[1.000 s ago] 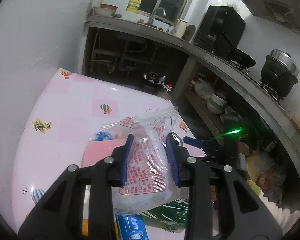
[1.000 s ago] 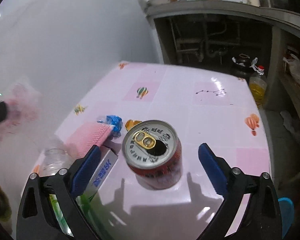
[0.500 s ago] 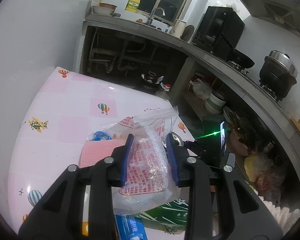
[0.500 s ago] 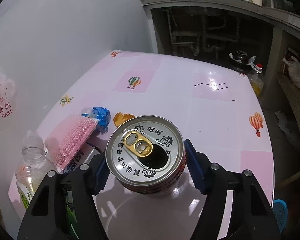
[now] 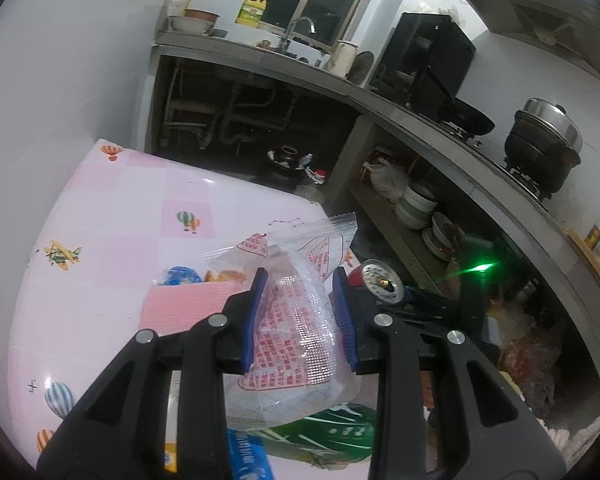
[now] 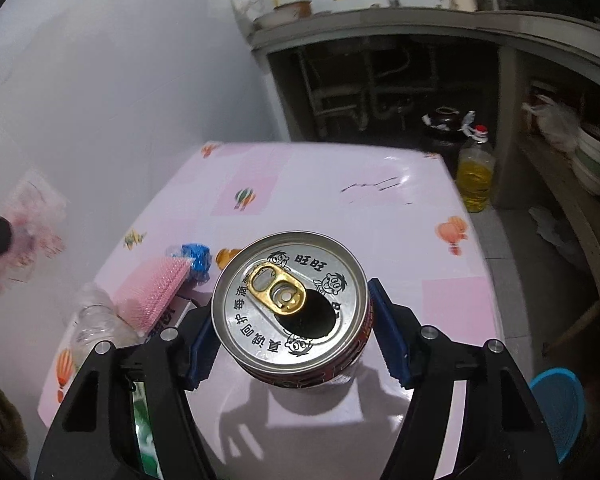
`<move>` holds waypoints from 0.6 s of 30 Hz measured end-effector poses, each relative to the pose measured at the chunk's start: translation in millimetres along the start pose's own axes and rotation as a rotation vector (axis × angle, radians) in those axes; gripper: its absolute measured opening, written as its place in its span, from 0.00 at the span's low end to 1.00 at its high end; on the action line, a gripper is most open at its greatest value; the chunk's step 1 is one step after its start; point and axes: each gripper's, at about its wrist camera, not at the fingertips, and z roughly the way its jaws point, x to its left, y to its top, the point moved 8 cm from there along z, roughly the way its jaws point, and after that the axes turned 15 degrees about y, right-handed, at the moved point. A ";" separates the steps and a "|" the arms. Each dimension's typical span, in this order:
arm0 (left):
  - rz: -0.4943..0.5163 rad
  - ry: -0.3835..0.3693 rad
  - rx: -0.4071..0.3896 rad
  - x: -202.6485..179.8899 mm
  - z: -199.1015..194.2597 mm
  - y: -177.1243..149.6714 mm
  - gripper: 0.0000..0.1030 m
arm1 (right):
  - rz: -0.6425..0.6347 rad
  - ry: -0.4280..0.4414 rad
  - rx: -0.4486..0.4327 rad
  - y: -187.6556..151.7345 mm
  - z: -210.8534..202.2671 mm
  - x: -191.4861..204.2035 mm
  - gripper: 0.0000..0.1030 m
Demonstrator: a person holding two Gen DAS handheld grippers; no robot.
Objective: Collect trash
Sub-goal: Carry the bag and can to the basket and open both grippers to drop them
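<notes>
Can [image 6: 290, 308] gripped by the right gripper [image 6: 290, 320], clear of the pink table [image 6: 340, 200]; plastic bag [image 5: 296, 320] pinched in the left gripper [image 5: 300, 312].

A second ago the right jaws stood wide on either side of the can as it sat on the table near the front edge; now the blue pads press its red sides and it hangs above its own shadow there. Its silver top faces up, with a gold pull tab, an open mouth and printed characters round the rim. Clear, crumpled and red-printed, the bag is clamped as before, held over the table's near edge above a pink pad [image 5: 188, 308] and a green packet [image 5: 332, 432].
</notes>
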 end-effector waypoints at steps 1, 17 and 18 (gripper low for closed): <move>0.006 -0.009 0.000 -5.0 -0.6 0.4 0.30 | 0.009 -0.007 -0.015 0.2 -9.5 -3.1 0.64; 0.167 -0.198 0.095 -146.7 21.3 -17.7 0.30 | 0.254 -0.244 -0.225 -51.9 -188.3 -107.9 0.64; 0.179 -0.217 0.113 -160.6 25.5 -21.3 0.30 | 0.273 -0.257 -0.229 -58.2 -195.7 -116.2 0.64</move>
